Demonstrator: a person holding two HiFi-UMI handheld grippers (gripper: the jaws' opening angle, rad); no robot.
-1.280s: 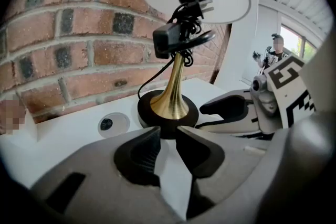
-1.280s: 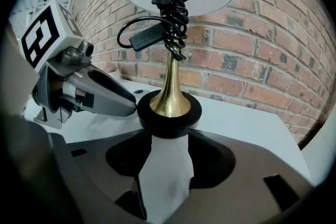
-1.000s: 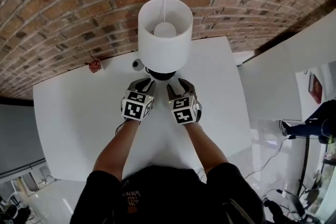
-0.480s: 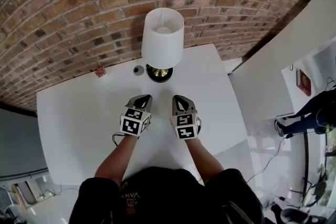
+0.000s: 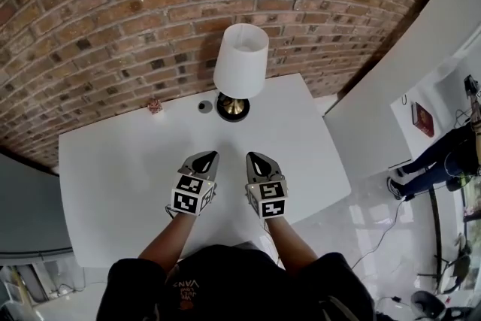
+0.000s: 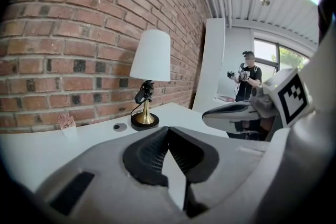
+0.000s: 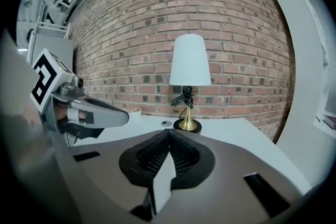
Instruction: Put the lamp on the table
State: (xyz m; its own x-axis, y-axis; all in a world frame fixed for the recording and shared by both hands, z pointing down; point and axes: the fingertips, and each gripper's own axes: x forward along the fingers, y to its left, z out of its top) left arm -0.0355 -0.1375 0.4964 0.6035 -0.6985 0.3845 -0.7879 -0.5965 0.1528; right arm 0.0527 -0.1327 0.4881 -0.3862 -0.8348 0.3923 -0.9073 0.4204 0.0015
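The lamp, with a white shade, brass stem and black round base, stands upright on the white table near the brick wall; it also shows as the lamp and the lamp in the gripper views. My left gripper and right gripper hover side by side over the table's middle, well short of the lamp. Both are shut with nothing between their jaws.
A small pink plant in a white pot and a round grey cable port sit left of the lamp by the brick wall. A white panel stands at the right. A person stands in the distance.
Both grippers have pulled back from the lamp's base toward me and closed. The lamp stays standing on the table by the wall.
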